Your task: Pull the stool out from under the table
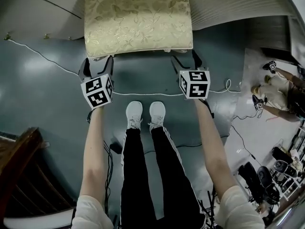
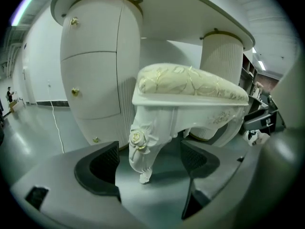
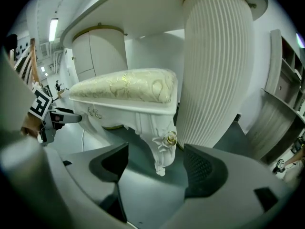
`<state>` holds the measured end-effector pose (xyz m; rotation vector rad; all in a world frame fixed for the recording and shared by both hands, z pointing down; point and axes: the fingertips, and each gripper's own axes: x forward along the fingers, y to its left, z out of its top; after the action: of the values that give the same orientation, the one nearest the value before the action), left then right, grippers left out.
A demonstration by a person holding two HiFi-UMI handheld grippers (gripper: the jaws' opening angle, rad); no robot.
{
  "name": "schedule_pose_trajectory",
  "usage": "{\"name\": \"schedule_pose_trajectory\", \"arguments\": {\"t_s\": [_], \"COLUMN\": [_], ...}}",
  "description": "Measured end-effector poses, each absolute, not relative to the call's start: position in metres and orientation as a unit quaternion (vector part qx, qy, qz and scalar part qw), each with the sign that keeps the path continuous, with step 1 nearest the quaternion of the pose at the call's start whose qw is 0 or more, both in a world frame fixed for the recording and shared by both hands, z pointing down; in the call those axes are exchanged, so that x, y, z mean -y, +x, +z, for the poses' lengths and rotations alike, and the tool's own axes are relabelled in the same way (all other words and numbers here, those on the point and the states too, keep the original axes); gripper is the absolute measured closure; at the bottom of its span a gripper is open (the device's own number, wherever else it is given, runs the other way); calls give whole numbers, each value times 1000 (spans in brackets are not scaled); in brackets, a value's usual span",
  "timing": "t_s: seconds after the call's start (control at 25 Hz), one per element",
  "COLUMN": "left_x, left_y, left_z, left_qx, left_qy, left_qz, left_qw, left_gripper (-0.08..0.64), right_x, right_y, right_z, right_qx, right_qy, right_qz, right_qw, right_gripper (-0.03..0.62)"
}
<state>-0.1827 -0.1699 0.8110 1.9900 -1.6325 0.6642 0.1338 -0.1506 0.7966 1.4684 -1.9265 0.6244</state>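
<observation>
My left claw [image 2: 150, 162] is spread wide with nothing gripped. The stool's [image 2: 190, 87] carved near-left leg [image 2: 142, 149] stands just ahead, lined up with the gap between the jaws and clear of both pads. My right claw [image 3: 157, 168] is equally wide and empty, and the near-right leg [image 3: 164, 149] sits ahead of its gap the same way. The cushioned stool stands on the floor [image 1: 47, 94], under the white table [image 2: 181, 8], between its drawer pedestal [image 2: 93, 75] and fluted column [image 3: 217, 66].
</observation>
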Motion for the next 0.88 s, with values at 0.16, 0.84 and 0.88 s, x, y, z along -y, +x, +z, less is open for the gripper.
{"name": "schedule_pose_trajectory", "arguments": {"t_s": [0.16,0.84,0.88], "left_x": [178,218,218], "left_y": [-182,-184,-184], "left_z": [833,873,874], "left_qx": [586,576,576], "left_qy": [726,727,727], "left_qz": [255,280,283], "left_qw": [254,248,245], "left_gripper": [189,192,192], "right_x": [159,194,195], "right_y": [138,133,133], "right_z": [815,862,863], "right_qx": [722,721,720], "right_qy": [561,565,564], "right_qz": [248,253,253], "right_qw": [319,313,315], "right_gripper": [244,247,247]}}
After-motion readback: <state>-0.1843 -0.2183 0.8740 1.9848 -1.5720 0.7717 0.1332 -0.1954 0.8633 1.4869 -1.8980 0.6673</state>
